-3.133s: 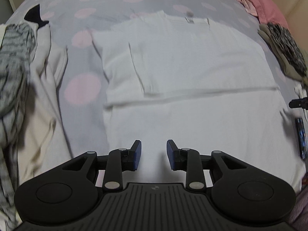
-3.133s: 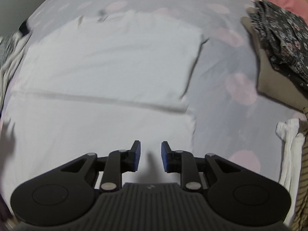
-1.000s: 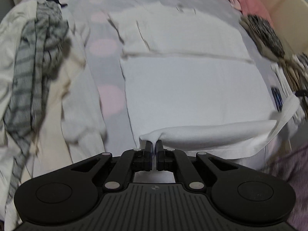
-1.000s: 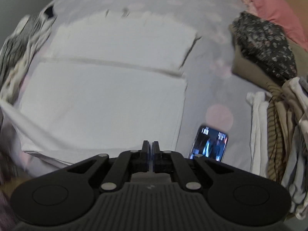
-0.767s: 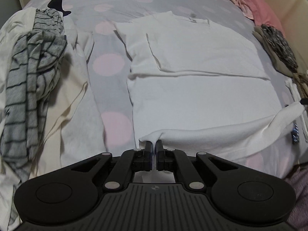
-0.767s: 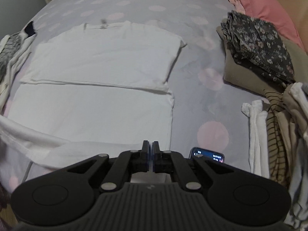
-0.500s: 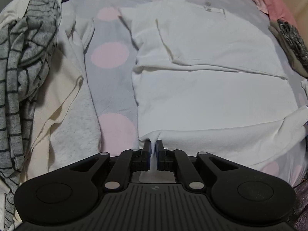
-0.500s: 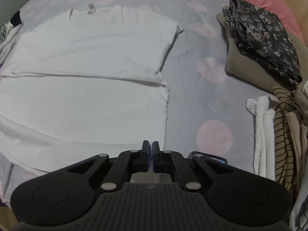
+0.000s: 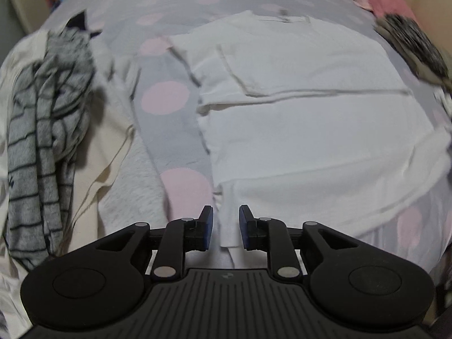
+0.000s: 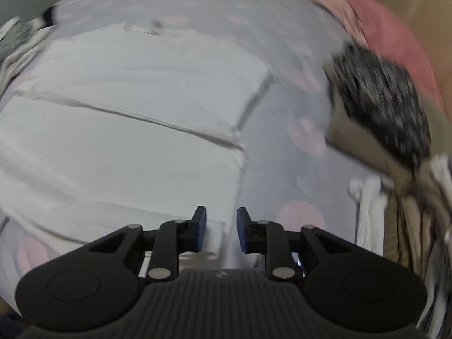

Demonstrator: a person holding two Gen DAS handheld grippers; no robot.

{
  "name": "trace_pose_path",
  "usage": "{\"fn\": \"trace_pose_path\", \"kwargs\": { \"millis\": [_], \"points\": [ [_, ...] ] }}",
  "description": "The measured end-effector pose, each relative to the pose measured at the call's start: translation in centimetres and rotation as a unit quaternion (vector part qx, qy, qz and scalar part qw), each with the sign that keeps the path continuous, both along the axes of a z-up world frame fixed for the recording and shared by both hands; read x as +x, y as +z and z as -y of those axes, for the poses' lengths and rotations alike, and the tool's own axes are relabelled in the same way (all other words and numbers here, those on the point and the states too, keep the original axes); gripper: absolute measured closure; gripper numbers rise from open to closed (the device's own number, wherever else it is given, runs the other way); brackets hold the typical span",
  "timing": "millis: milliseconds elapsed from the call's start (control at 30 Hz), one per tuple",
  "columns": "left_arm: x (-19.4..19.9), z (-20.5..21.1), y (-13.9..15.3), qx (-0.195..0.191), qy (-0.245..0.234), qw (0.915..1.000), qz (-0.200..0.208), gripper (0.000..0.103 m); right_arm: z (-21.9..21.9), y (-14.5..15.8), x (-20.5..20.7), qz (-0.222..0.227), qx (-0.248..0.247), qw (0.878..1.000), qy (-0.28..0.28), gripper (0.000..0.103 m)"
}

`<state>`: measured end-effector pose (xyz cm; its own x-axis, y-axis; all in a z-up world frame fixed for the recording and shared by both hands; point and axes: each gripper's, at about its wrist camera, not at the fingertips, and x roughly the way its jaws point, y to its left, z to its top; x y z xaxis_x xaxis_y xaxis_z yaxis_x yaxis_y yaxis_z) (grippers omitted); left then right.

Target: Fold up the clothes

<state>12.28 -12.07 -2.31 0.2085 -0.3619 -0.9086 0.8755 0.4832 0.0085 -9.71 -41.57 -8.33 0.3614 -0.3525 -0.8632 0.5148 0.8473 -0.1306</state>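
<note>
i see a grey bed cover (image 9: 169, 141) with pink dots. on it lie a white t-shirt (image 9: 310, 130), a striped pile (image 9: 48, 130) and folded clothes (image 10: 381, 104).

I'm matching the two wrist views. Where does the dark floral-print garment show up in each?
Left wrist: dark floral-print garment at the upper right edge, blurred.
Right wrist: right of centre, on a folded tan cloth.
Shared landmark: the white T-shirt spread on the dotted grey bedsheet.
</note>
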Motion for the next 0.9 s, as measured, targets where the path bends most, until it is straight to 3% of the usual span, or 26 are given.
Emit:
{"fn": "trace_pose_path", "kwargs": {
  "millis": [100, 167, 333, 500, 733, 800, 900],
  "points": [
    [-2.5, 0.4, -0.5, 0.011, -0.061, 0.9968, 0.050, 0.075, -2.9, -0.4, 0.1, 0.000, -0.035, 0.997, 0.074, 0.074],
    [-4.3, 0.7, -1.0, 0.026, -0.103, 0.9899, 0.094, 0.074, -4.9, -1.2, 0.1, -0.014, -0.076, 0.990, 0.121, 0.060],
    [-7.0, 0.5, -2.9, 0.059, -0.181, 0.9665, 0.172, 0.068, -8.6, -3.0, -0.5, -0.056, -0.152, 0.962, 0.221, 0.058],
    [-8.8, 0.2, -4.9, 0.094, -0.240, 0.9384, 0.230, 0.065, -9.3, -4.0, -1.1, -0.079, -0.172, 0.949, 0.254, 0.059],
    [-10.6, 0.4, -8.2, 0.142, -0.310, 0.8868, 0.312, 0.064, -10.1, -5.8, -1.7, -0.121, -0.219, 0.923, 0.291, 0.058],
    [-11.0, 0.5, -9.1, 0.151, -0.327, 0.8680, 0.342, 0.064, -10.3, -6.3, -1.9, -0.133, -0.234, 0.915, 0.301, 0.058],
    [-11.9, 0.6, -10.5, 0.168, -0.357, 0.8334, 0.387, 0.064, -10.6, -7.1, -2.3, -0.153, -0.260, 0.899, 0.318, 0.058]
  ]
}}
